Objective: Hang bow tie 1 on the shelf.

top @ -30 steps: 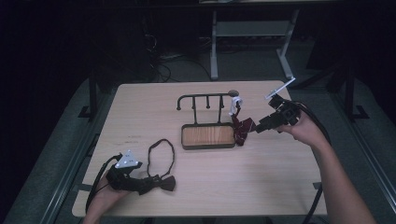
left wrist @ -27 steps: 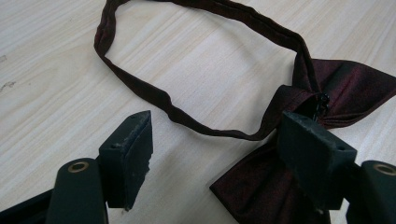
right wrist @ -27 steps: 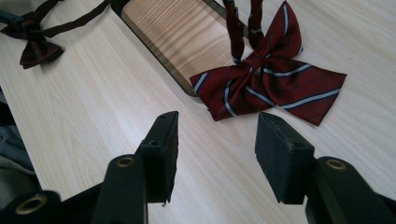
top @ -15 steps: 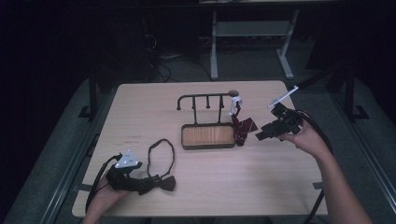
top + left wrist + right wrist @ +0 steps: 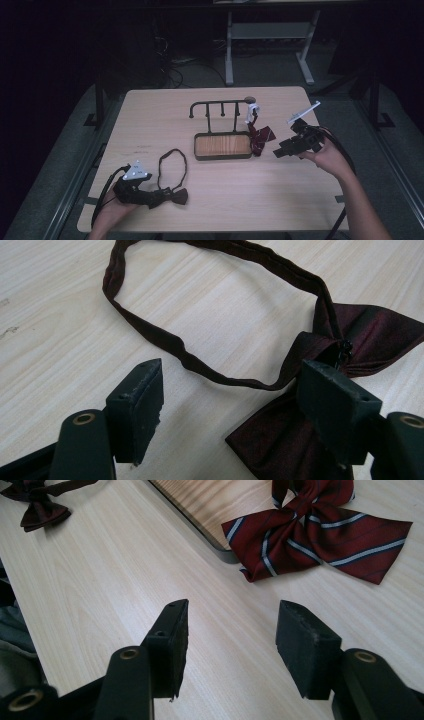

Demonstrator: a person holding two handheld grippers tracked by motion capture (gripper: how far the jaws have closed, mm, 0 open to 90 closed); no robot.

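A dark maroon bow tie with a looped neck strap lies on the table near the front left. My left gripper is open right at it; in the left gripper view the strap runs between the jaws and the bow sits by the right jaw. A red striped bow tie hangs from the rack by a white clip and rests beside the wooden tray. My right gripper stands open just right of it, with the striped tie ahead of the jaws.
The rack's black hooks stand behind the tray at the table's middle. Bare tabletop stretches across the front right. A metal stand and cables lie on the dark floor beyond the far edge.
My right gripper has drawn back from the striped tie, moving down and toward the near right. The left gripper and the dark bow tie have stayed put.
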